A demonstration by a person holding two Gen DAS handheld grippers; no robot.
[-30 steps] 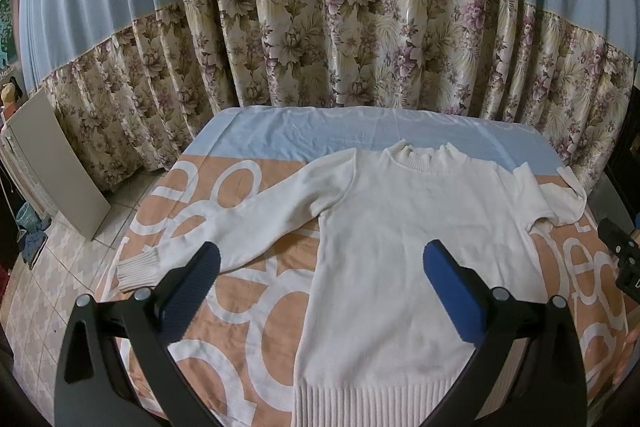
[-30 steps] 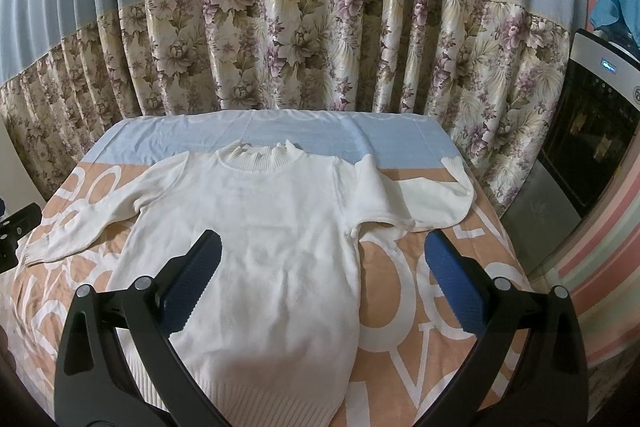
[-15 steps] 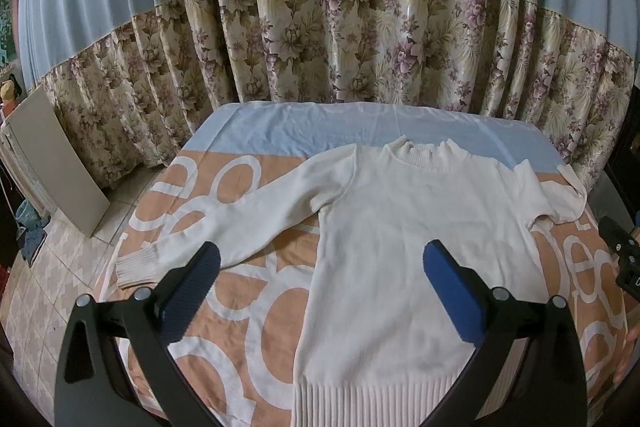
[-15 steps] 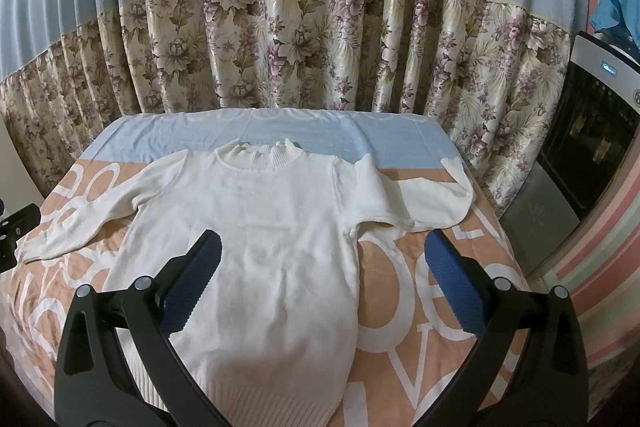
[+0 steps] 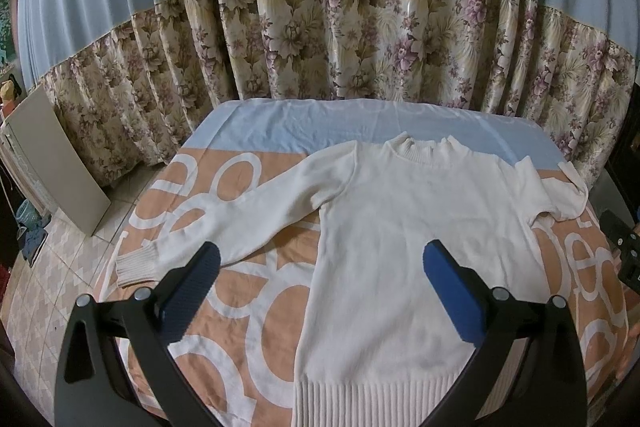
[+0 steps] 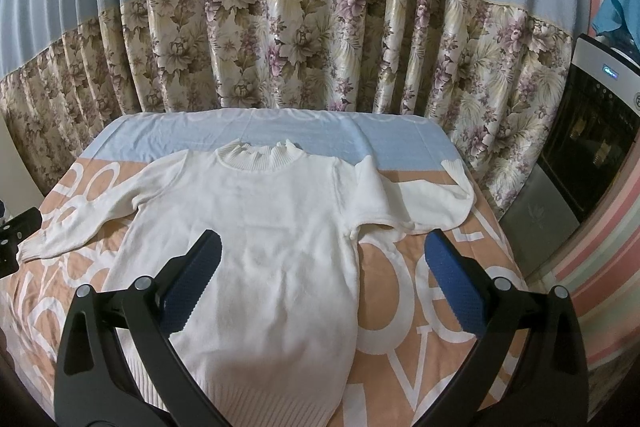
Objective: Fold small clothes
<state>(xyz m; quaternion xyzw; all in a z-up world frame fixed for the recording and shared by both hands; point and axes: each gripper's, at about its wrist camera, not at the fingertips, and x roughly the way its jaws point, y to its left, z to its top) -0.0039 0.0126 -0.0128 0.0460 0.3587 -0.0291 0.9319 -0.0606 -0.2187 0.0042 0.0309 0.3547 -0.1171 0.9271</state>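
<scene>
A cream knitted long-sleeved sweater lies flat, face up, on the bed's orange-and-white patterned sheet. Above the sweater's ribbed hem, the left tool and right tool hover, jaws spread wide, gripping nothing.

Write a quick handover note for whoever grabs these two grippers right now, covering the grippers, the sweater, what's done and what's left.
Left gripper: jaws open, empty, held above the bed over the sweater's near left side.
Right gripper: jaws open, empty, held over the sweater's near right edge.
White sweater: spread flat, front up, on the orange patterned bedspread, collar toward the curtain.
Left sleeve: stretched out toward the bed's left edge.
Right sleeve: bent, with its cuff turned back toward the curtain.
Done: only the laying out; no fold is visible.
Left: fold both sleeves in, then fold the body.
</scene>
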